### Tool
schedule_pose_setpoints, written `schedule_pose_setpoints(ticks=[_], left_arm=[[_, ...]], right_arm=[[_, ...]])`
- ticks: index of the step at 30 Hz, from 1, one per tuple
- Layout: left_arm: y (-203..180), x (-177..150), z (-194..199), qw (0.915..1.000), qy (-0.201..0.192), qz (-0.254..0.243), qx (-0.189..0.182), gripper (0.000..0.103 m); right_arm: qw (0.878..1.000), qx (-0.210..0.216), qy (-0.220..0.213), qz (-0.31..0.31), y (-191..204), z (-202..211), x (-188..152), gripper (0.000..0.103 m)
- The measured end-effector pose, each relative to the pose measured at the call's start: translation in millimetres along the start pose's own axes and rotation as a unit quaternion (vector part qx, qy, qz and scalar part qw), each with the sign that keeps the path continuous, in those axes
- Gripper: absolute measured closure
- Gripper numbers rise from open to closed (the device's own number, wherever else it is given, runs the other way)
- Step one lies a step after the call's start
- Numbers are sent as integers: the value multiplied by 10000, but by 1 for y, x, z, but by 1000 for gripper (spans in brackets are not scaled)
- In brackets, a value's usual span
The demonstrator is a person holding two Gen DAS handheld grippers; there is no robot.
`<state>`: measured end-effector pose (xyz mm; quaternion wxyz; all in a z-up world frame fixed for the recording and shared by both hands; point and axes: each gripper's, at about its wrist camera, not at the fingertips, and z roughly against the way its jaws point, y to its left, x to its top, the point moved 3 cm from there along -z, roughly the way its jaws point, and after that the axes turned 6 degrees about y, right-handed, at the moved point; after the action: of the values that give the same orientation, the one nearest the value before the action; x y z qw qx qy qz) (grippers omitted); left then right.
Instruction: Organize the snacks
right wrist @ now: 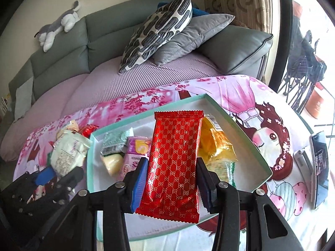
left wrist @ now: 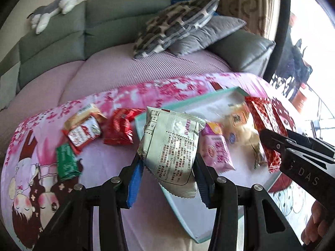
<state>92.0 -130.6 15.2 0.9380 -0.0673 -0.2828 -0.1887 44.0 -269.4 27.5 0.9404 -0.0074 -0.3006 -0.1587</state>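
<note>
My left gripper point(left wrist: 167, 173) is shut on a silver-white snack packet point(left wrist: 170, 146), held over the left edge of the mint-green tray point(left wrist: 178, 211). My right gripper point(right wrist: 170, 179) is shut on a red packet with a gold pattern point(right wrist: 174, 161), held above the tray's point(right wrist: 245, 138) middle. Inside the tray lie a pink packet point(left wrist: 217, 146), a yellow-cream bun packet point(left wrist: 240, 129), an orange-yellow packet point(right wrist: 213, 144) and a pale green packet point(right wrist: 117, 141). Left of the tray, on the cloth, lie a red packet point(left wrist: 119, 128), a red-and-white packet point(left wrist: 83, 131) and a green packet point(left wrist: 67, 161).
The table wears a pink cartoon cloth point(right wrist: 270, 133). A phone point(right wrist: 319, 167) lies at its right edge. Behind stands a grey sofa point(right wrist: 62, 50) with cushions point(right wrist: 159, 31) and a plush dog point(right wrist: 58, 25). A person's fingers point(left wrist: 316, 223) show at lower right.
</note>
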Motion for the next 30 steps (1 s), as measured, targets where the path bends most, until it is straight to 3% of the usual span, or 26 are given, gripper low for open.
schedule_pose_setpoints(ticks=[12,30], left_arm=[[-23,-11,-23,9988,374,-321,-22,54],[-34,-20,-40,9962,713,-500,-29,53]], right_arm=[[9987,-17,478,160,-8,-22,-15,55],[9963,-46,803,288,-7,-39,-19,55]])
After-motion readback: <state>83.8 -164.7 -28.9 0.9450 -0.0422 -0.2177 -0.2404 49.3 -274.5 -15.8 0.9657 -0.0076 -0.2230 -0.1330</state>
